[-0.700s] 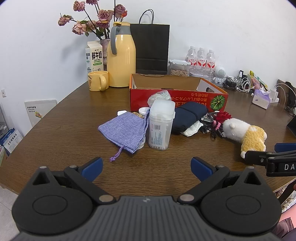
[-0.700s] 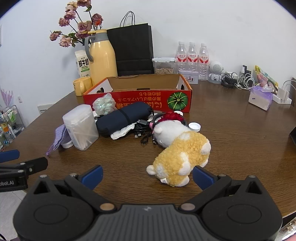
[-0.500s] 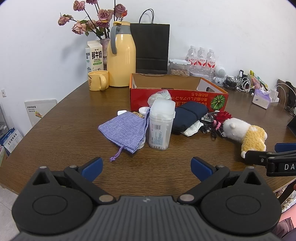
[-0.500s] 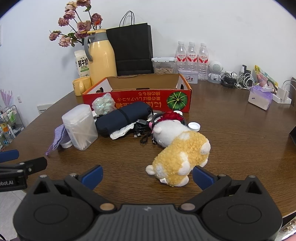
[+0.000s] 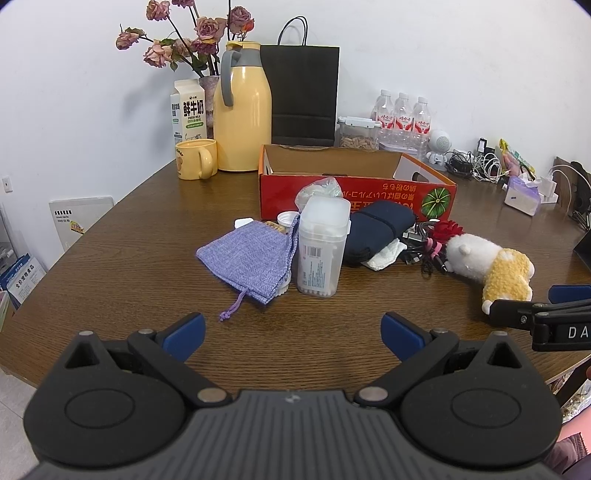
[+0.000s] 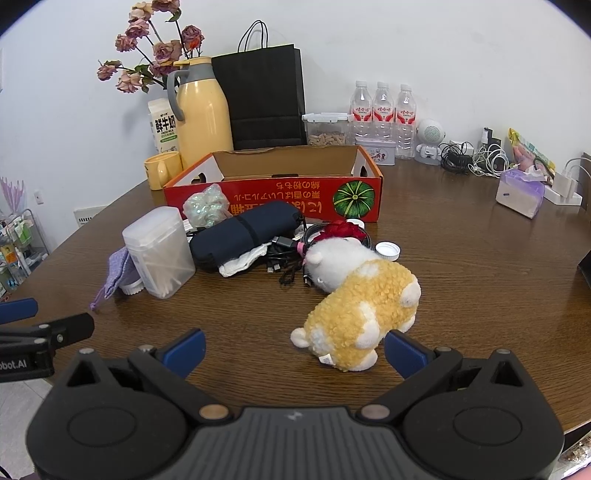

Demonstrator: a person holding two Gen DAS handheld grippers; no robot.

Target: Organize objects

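Note:
A heap of loose things lies on the brown table in front of an open red cardboard box [image 5: 354, 197] [image 6: 273, 194]. In it are a purple cloth pouch [image 5: 249, 260], a clear cotton-swab box [image 5: 322, 246] [image 6: 159, 251], a dark blue case [image 5: 378, 230] [image 6: 243, 232], tangled black cables [image 6: 288, 254] and a yellow-and-white plush toy [image 6: 360, 306] [image 5: 487, 264]. My left gripper [image 5: 293, 338] hangs open over bare table, short of the pouch. My right gripper [image 6: 293, 349] is open too, the plush's rear end just ahead between its blue fingertips, untouched.
At the back stand a yellow thermos [image 5: 242, 123], a yellow mug [image 5: 195, 159], a milk carton [image 5: 188, 110], a vase of dried roses [image 5: 192, 33], a black paper bag [image 5: 304, 94], water bottles [image 6: 382, 110], and chargers with a tissue pack [image 6: 521, 190] far right.
The right gripper has crept slightly toward the plush toy. The left gripper and the objects have stayed where they were.

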